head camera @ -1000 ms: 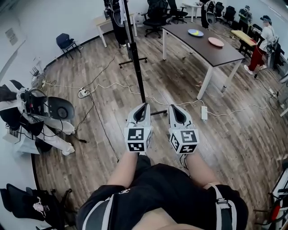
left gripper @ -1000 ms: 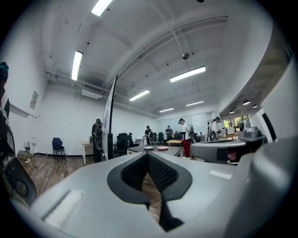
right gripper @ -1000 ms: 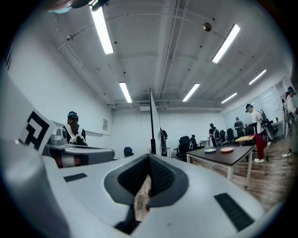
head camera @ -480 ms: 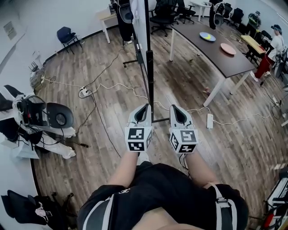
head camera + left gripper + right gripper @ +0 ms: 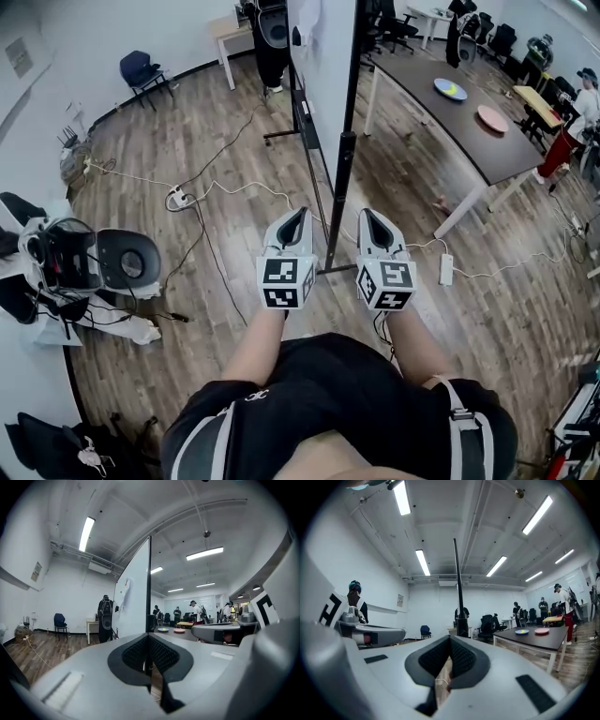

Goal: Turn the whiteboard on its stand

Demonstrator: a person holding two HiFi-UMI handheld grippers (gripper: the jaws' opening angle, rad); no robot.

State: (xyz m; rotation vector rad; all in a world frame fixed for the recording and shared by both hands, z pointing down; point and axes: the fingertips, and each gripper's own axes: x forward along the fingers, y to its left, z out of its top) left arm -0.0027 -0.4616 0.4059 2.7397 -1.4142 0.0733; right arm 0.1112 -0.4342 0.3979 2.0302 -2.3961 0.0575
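The whiteboard [image 5: 322,56] stands upright on a black wheeled stand [image 5: 343,161], seen almost edge-on just ahead of me. My left gripper [image 5: 297,216] and right gripper [image 5: 367,215] are held level side by side, short of the stand's post and on either side of it, touching nothing. Both are shut with nothing between their pads. In the left gripper view the whiteboard [image 5: 134,597] shows its white face left of its black edge, beyond the left gripper [image 5: 149,645]. The right gripper view shows the stand's post [image 5: 460,592] as a thin dark line above the right gripper [image 5: 449,654].
A dark table [image 5: 427,98] with two plates stands to the right of the board. White cables and a power strip [image 5: 175,197] lie on the wooden floor at left. Equipment with a round grey head [image 5: 122,261] sits at far left. People stand at the far right.
Both grippers have moved forward across the floor towards the whiteboard, which now looms closer and larger. Their jaws stay shut.
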